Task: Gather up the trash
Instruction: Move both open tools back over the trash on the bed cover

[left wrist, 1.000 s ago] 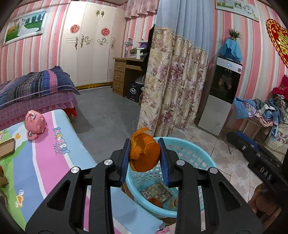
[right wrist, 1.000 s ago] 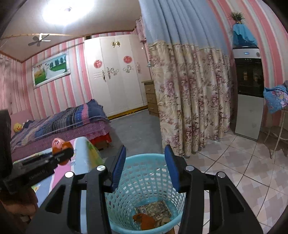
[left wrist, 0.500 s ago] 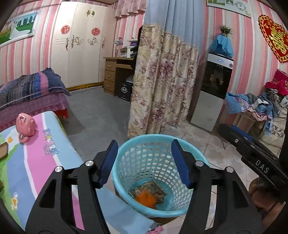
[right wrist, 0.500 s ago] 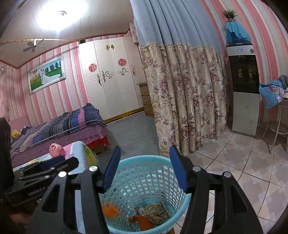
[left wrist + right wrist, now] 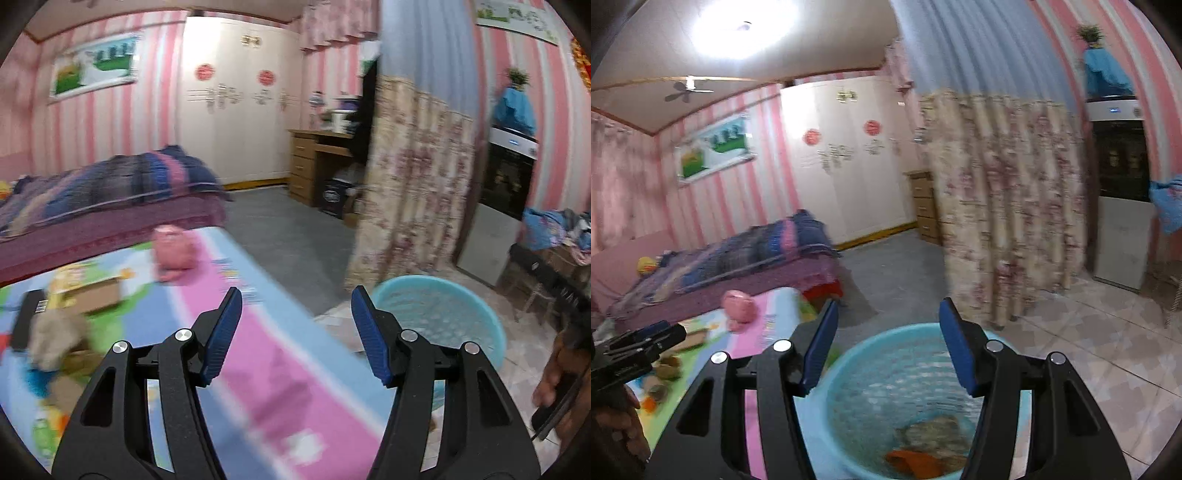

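Note:
My left gripper (image 5: 295, 306) is open with nothing between its blue pads, out over the pink stripe of the colourful table mat (image 5: 280, 387). To its left lie blurred scraps: a crumpled tan wad (image 5: 55, 332) and a small cardboard box (image 5: 99, 295). The light blue trash basket (image 5: 461, 295) stands to the right, off the table's edge. My right gripper (image 5: 886, 314) hangs open and empty above the basket (image 5: 857, 347), where an orange peel (image 5: 916, 461) and a printed wrapper (image 5: 934, 428) lie. The left gripper (image 5: 674, 330) also shows at the far left of the right wrist view.
A pink piggy toy (image 5: 173, 251) sits at the table's far end, with a bed (image 5: 110, 192) behind it. A floral curtain (image 5: 410, 192) hangs beyond the basket, a water dispenser (image 5: 509, 173) to its right. A hand (image 5: 554, 376) is at the right edge.
The left gripper opened and let the orange peel fall into the basket, then swung left over the table. The right gripper opened a little wider and stayed above the basket.

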Demonstrator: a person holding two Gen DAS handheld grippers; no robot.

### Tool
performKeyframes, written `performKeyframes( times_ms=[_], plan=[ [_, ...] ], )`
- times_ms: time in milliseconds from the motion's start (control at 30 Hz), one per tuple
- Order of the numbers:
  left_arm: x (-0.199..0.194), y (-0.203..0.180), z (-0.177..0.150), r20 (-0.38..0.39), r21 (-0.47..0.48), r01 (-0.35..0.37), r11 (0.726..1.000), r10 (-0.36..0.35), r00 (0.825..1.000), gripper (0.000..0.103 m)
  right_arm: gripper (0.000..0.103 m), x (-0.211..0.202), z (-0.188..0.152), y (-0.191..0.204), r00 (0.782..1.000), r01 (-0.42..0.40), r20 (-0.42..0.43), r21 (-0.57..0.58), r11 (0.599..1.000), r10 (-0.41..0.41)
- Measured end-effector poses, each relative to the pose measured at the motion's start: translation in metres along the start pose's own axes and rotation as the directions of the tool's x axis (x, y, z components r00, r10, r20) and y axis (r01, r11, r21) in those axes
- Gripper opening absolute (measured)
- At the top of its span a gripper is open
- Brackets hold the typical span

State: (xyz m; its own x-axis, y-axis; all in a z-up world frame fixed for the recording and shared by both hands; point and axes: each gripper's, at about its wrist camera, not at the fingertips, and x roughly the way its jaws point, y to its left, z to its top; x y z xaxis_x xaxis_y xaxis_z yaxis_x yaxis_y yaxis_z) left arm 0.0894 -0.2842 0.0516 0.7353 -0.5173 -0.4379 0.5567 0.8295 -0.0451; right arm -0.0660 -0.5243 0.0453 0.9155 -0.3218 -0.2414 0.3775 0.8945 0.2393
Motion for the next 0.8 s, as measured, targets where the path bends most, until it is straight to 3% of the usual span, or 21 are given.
performKeyframes(
  times_ms=[167, 267, 300, 400, 567, 667, 800],
  plan=[
    [-0.049, 0.076, -0.007, 0.032, -0.056, -0.149, 0.987, 0.151, 0.988, 0.065, 0.063, 0.001, 0.001, 0.057, 0.985, -0.172, -0.004, -0.021, 0.985, 0.172],
    [-0.079, 0.132, -0.022, 0.035, -0.089, -0.267, 0.96, 0.271, 0.962, 0.069, 0.066, 0.002, -0.005, 0.099, 0.968, -0.252, -0.021, -0.043, 0.967, 0.251],
    [-0.084, 0.145, -0.026, 0.029, -0.103, -0.291, 0.951, 0.295, 0.955, 0.07, 0.072, 0.004, -0.01, 0.116, 0.959, -0.282, -0.029, -0.048, 0.958, 0.281],
    [-0.095, 0.197, -0.045, -0.009, -0.159, -0.385, 0.909, 0.389, 0.921, 0.07, 0.074, 0.012, -0.025, 0.158, 0.927, -0.373, -0.064, -0.048, 0.927, 0.37],
    [-0.101, 0.259, -0.083, -0.079, -0.272, -0.447, 0.852, 0.443, 0.893, 0.07, 0.074, 0.035, -0.064, 0.228, 0.872, -0.476, -0.17, -0.075, 0.876, 0.459],
    [-0.097, 0.274, -0.096, -0.121, -0.317, -0.443, 0.839, 0.427, 0.896, 0.07, 0.074, 0.047, -0.093, 0.267, 0.851, -0.504, -0.25, -0.137, 0.853, 0.462],
    [-0.11, 0.29, -0.096, -0.103, -0.368, -0.427, 0.826, 0.421, 0.901, 0.075, 0.074, 0.059, -0.129, 0.307, 0.816, -0.534, -0.362, -0.168, 0.829, 0.452]
  ],
)
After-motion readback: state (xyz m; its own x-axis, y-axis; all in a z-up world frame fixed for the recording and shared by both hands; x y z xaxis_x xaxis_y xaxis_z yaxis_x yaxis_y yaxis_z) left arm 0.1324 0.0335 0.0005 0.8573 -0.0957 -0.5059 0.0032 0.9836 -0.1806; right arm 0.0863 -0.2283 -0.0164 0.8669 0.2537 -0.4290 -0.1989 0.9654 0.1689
